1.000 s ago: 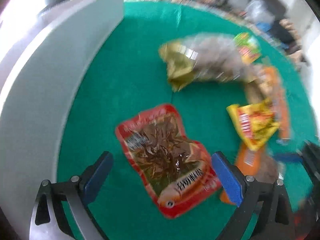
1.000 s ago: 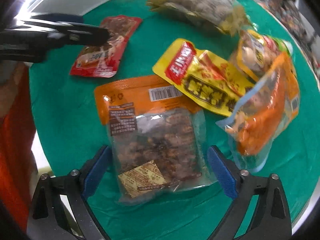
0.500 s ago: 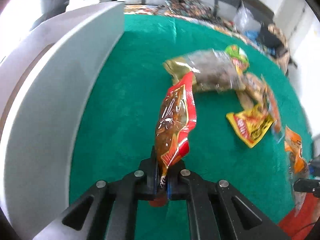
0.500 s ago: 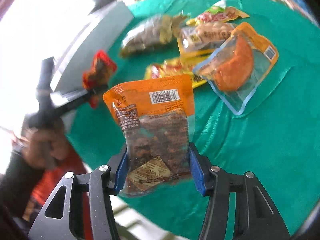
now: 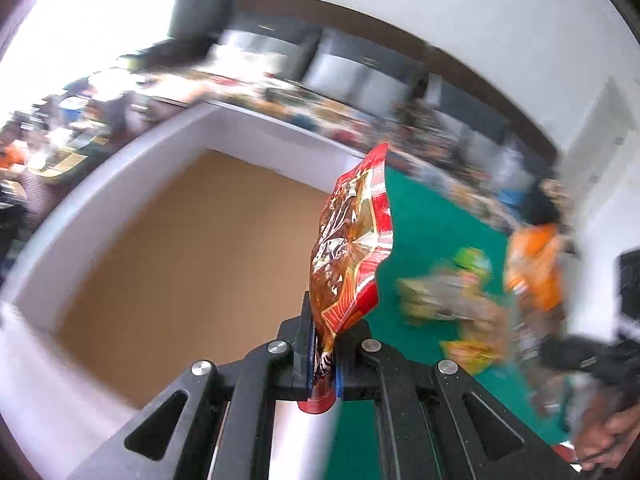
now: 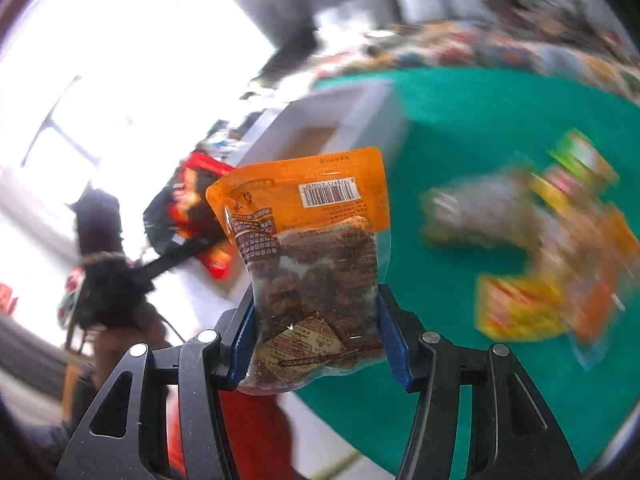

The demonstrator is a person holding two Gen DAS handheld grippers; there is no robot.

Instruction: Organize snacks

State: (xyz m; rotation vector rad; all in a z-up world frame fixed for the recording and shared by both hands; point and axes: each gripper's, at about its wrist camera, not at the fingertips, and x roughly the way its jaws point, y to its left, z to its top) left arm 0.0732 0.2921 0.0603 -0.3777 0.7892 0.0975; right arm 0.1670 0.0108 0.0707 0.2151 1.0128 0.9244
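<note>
We see the white box (image 5: 132, 168), its brown floor bare, beside the green table (image 5: 432, 236). Our left gripper (image 5: 322, 364) pinches the red packet (image 5: 352, 248) over the box's near rim; our right gripper (image 6: 316, 340) clamps the orange packet (image 6: 308, 240) above the table edge.

Little could be read. The orange snack bag (image 6: 308, 248) carried a white barcode label (image 6: 327, 193) near its top, with a row of digits beneath the bars, seen upside down and too small to make out with certainty. A dark panel of small white print ran down the bag's left side, and a tan sticker sat near its bottom; neither was legible. The red snack bag (image 5: 350, 256) showed only gold patterning, and the packets on the green cloth (image 6: 472, 120) were blurred beyond reading.
</note>
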